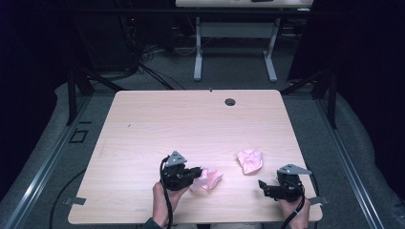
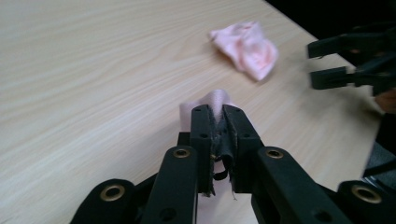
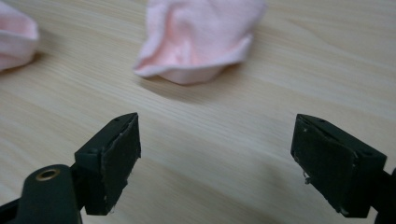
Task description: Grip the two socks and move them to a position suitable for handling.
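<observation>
Nearest, at the table's front edge, the left gripper (image 1: pixel 195 175) has its jaws pressed together on a fold of the near pink cloth (image 1: pixel 207 179), which lies crumpled just right of it; in the left gripper view the fabric pokes up between the jaws. At the near right, the right gripper (image 3: pixel 215 163) has its jaws spread wide, nothing between them, low over bare wood just short of the second pink cloth (image 1: pixel 250 160). Both cloths look light, soft and limp, likely to sag and bunch, so a raised edge or fold seems the best hold. The pale wooden table (image 1: pixel 181 119) is smooth, with a small round grommet (image 1: pixel 230 101) near its far edge. Beyond lie grey carpet, cables and another desk's white legs (image 1: pixel 197 62).
</observation>
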